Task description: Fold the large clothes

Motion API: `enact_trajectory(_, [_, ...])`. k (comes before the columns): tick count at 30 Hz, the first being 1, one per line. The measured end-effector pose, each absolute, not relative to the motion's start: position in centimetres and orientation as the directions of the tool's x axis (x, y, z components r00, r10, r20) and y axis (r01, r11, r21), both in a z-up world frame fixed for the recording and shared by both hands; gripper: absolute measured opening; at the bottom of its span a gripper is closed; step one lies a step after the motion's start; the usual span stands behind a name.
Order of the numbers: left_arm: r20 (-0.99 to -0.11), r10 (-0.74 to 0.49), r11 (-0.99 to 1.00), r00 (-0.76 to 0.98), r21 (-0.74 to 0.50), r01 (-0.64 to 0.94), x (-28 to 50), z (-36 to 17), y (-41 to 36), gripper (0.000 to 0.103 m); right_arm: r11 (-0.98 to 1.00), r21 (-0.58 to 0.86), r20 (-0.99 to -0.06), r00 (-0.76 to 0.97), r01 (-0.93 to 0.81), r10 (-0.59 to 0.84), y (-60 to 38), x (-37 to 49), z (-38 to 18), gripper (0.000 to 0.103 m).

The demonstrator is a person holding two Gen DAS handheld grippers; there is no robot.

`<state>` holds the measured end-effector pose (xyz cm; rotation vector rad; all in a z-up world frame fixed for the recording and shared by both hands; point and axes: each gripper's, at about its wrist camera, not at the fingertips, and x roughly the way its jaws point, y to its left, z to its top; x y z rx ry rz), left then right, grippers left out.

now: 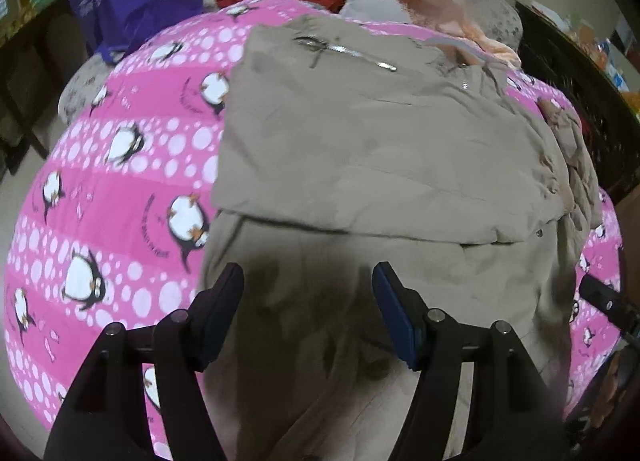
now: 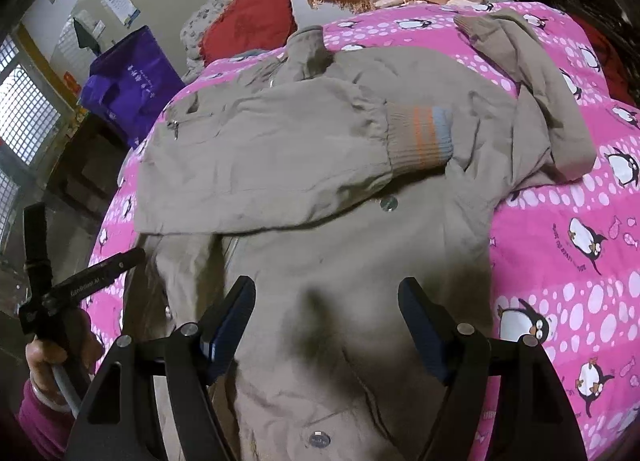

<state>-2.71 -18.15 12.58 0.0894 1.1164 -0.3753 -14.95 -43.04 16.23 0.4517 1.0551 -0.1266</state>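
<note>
The left gripper [image 1: 308, 277] hangs nearest the lens, its fingers [image 1: 224, 293] spread wide with nothing between them – only the tan jacket [image 1: 380, 149] lying below. The right gripper [image 2: 326, 291] is the same: fingers [image 2: 416, 309] wide apart, empty, poised above the jacket's front near a snap button [image 2: 389, 203].

The jacket lies spread on the bed, over a pink penguin quilt [image 2: 560, 189]. One sleeve is already folded across the chest, its striped cuff [image 2: 424, 137] resting near the middle; the other sleeve [image 2: 536, 73] still trails out over the quilt.

The step in hand looks like bringing that loose sleeve in. To do it well, I would pinch it near the cuff, lift just enough to clear the body, and lay it flat across the first sleeve – keeping the fold line straight along the side seam, then smoothing wrinkles before folding the hem upward.
</note>
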Motion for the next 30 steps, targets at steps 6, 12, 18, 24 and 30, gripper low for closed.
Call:
enact_trajectory(6, [-0.895,-0.243,0.929,0.376,-0.103,0.356,-1.5,12.3,-20.6,0.066,0.917,0.257,-0.838,0.543,0.305,0.054,-43.6,-12.6,16.8,0.075])
enact_trajectory(12, [-0.903,-0.25,0.93,0.35,-0.123,0.347,0.0,11.7,-22.7,0.067,0.932,0.188,-0.841,0.541,0.31,-0.01,-43.7,-8.7,15.8,0.075])
enact_trajectory(18, [-0.918,-0.223,0.927,0.329,-0.095,0.364,1.3,10.5,-25.2,0.067,0.91,0.171,-0.899,0.439,0.377,-0.012,-45.9,-5.8,11.6,0.077])
enact_trajectory(24, [-0.916,-0.245,0.929,0.318,-0.128,0.347,1.6,10.6,-24.9,0.067,0.87,0.299,-0.811,0.585,0.392,0.016,-51.5,-9.1,17.3,0.075])
enact_trajectory(30, [-0.917,-0.262,0.93,0.299,-0.156,0.334,0.6,10.6,-24.6,0.067,0.823,0.296,-0.841,0.541,0.485,-0.016,-59.9,-6.9,16.1,0.074])
